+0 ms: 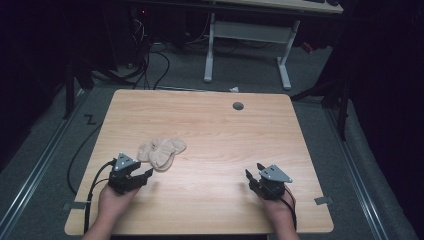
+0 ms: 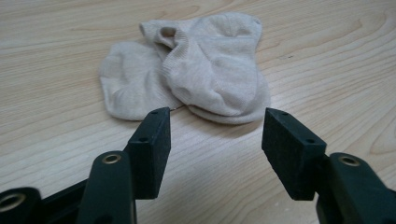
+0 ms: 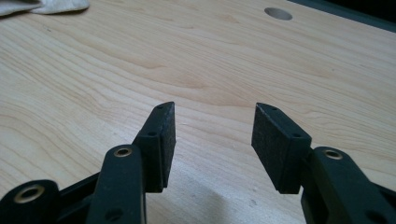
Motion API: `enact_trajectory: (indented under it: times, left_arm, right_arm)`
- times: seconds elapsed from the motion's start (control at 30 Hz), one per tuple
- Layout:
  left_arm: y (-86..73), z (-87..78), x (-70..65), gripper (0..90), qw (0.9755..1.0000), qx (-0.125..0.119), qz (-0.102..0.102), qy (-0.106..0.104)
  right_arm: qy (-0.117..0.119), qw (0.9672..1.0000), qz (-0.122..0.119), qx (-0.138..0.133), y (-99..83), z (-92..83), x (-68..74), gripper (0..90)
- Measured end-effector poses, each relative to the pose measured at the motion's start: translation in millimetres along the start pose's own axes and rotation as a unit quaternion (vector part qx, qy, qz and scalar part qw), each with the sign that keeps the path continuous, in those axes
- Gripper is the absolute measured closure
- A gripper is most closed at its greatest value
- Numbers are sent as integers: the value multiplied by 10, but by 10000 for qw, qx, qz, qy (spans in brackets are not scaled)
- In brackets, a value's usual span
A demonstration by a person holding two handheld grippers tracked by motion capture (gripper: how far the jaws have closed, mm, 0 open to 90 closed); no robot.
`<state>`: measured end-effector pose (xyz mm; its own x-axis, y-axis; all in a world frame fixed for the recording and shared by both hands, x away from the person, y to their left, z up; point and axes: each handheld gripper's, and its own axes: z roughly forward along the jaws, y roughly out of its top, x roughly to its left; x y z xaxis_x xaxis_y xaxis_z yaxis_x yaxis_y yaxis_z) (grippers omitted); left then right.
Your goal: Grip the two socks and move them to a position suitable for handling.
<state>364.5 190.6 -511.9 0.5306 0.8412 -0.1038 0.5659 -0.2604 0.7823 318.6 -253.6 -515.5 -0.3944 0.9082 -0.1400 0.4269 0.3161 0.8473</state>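
Two beige socks [image 1: 161,150] lie overlapped on the wooden table [image 1: 220,130], left of its middle. In the left gripper view the top sock [image 2: 215,70] lies partly over the other sock [image 2: 130,86], just beyond the jaws. My left gripper [image 1: 145,169] is open, right beside the socks' near edge and apart from them, with nothing between its jaws [image 2: 215,140]. My right gripper [image 1: 254,173] rests open near the table's front right, over bare wood [image 3: 215,126]. A corner of the socks [image 3: 44,5] shows far off at the top left of the right gripper view.
A round grey cable hole [image 1: 238,106] sits in the table's far side, also seen as the hole [image 3: 278,13] in the right gripper view. Beyond the table stand a white desk frame [image 1: 247,47] and cables on a grey floor. Black cables trail from both grippers.
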Motion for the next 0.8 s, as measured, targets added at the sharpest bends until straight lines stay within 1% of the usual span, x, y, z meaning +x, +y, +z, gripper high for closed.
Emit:
enact_trajectory:
  times: [0.03,0.1,0.13,0.2,0.23,0.3,0.33,0.37,0.4,0.43,0.53,0.6,0.63,0.67,0.7,0.77,0.8]
  left_arm:
    - [15,44,-44,414,10000,34,46,-1]
    - [23,69,-70,413,10000,52,65,14]
    - [43,105,-116,411,9999,34,127,70]
    - [71,124,-152,414,9997,-18,184,130]
    - [71,124,-152,415,9997,-18,184,130]
    - [112,152,-174,428,9996,-118,201,167]
    - [112,152,-174,433,9996,-118,201,167]
    - [122,160,-174,438,9995,-187,186,147]
    - [139,184,-183,439,9996,-197,159,80]
    - [139,184,-183,438,9996,-197,159,80]
    - [178,264,-234,436,9993,-108,345,110]
    - [184,289,-244,435,9992,-81,381,113]
    - [185,344,-254,435,9991,-23,401,127]
    - [185,344,-254,437,9991,-23,401,127]
    - [178,394,-254,441,9992,31,394,109]
    - [175,414,-258,446,9991,66,405,123]
    - [170,434,-264,464,9989,106,440,150]
  right_arm:
    - [23,10000,8,6,1,-3,5,496]
    - [30,10000,12,7,1,-4,6,495]
    - [45,10000,16,4,3,-7,11,495]
    - [57,10000,0,-6,4,-7,18,495]
    - [57,10000,0,-6,4,-7,18,495]
    - [60,10000,-18,9,2,-11,33,495]
    - [65,10000,-32,15,0,-12,34,496]
    - [69,10000,-35,29,-1,-13,36,496]
    - [67,10000,-37,37,-3,-13,37,496]
    - [66,10000,-27,39,-4,-14,36,497]
    - [62,10000,-12,59,-8,-15,34,497]
    - [66,10000,-12,65,-11,-16,35,498]
    - [68,10000,-18,70,-17,-21,35,498]
    - [68,10000,-18,70,-17,-21,35,498]
    - [64,9999,-11,80,-21,-29,36,499]
    - [62,10000,-13,69,-23,-31,33,499]
    - [68,9999,2,79,-28,-36,30,499]
